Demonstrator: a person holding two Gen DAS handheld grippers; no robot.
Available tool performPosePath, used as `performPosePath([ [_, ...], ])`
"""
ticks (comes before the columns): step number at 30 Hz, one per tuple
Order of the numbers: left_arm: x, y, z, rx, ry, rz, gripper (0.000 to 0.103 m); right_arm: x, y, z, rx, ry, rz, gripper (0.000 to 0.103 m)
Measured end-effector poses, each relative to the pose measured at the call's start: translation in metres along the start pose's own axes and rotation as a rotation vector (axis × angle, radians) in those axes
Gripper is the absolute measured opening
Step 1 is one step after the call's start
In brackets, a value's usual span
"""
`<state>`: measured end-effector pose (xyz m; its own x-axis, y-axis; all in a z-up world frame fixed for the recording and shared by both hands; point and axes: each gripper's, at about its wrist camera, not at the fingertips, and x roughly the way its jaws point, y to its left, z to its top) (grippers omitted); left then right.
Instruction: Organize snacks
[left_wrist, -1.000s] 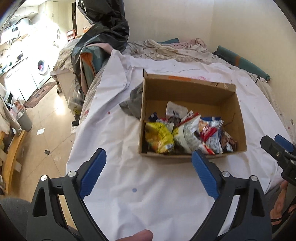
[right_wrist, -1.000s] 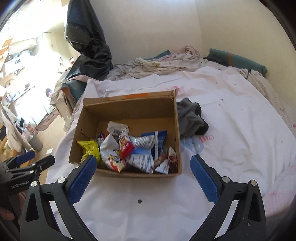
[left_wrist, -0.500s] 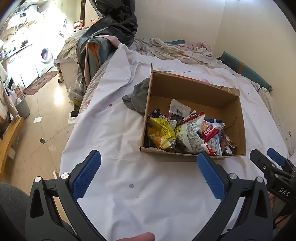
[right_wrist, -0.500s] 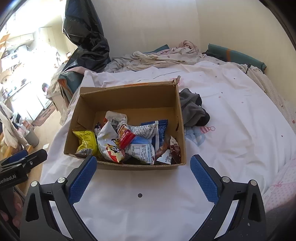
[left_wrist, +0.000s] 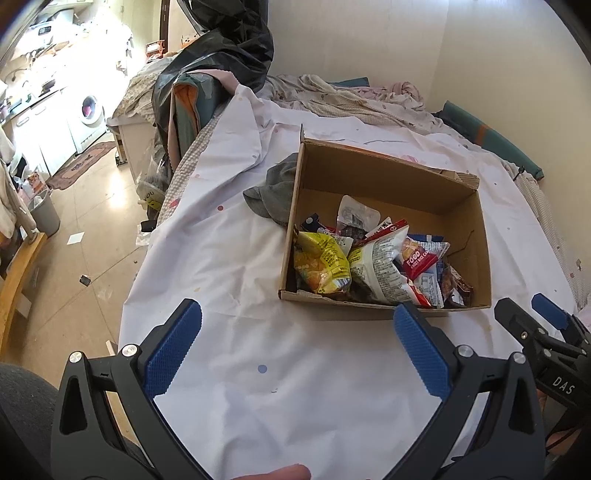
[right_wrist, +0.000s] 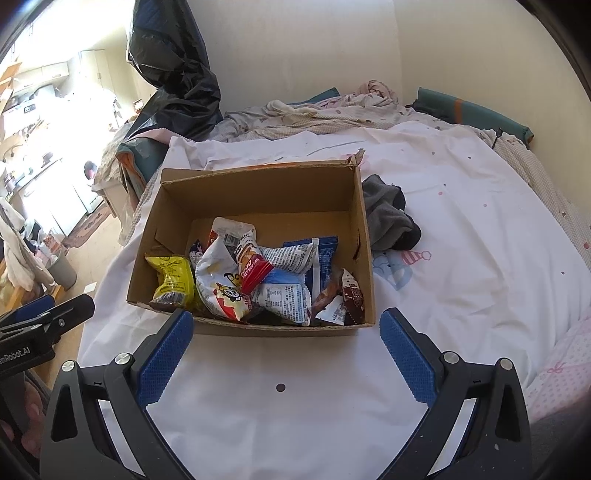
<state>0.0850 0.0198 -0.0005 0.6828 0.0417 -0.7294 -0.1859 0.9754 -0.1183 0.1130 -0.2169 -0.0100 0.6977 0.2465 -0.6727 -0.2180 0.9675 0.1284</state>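
One cardboard box (right_wrist: 258, 192) sits on one bed (right_wrist: 461, 229), and one grey cloth (right_wrist: 388, 218) lies against the box's side. Inside the box there is one yellow packet (right_wrist: 173, 277), one red-banded packet (right_wrist: 255, 269), one brown packet (right_wrist: 352, 295) and several white and blue packets (right_wrist: 291, 295) piled too closely to count exactly. Two tools show: the left tool (left_wrist: 295, 328) and the right tool (right_wrist: 286, 332).

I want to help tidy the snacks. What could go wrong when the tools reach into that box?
The snack packets are heaped on each other, so grabbing the yellow packet may drag its neighbours out too. The cardboard box sits on a soft white sheet, so a push could slide or tip it. Both the left tool and the right tool are open and close together; they might bump.
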Motion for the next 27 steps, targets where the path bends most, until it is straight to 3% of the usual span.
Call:
performPosePath([
  [27, 0.0007, -0.0003, -0.0012, 0.002, 0.005, 0.001, 0.103, 0.0013, -0.0061, 0.0025, 0.027, 0.000, 0.007, 0.103],
])
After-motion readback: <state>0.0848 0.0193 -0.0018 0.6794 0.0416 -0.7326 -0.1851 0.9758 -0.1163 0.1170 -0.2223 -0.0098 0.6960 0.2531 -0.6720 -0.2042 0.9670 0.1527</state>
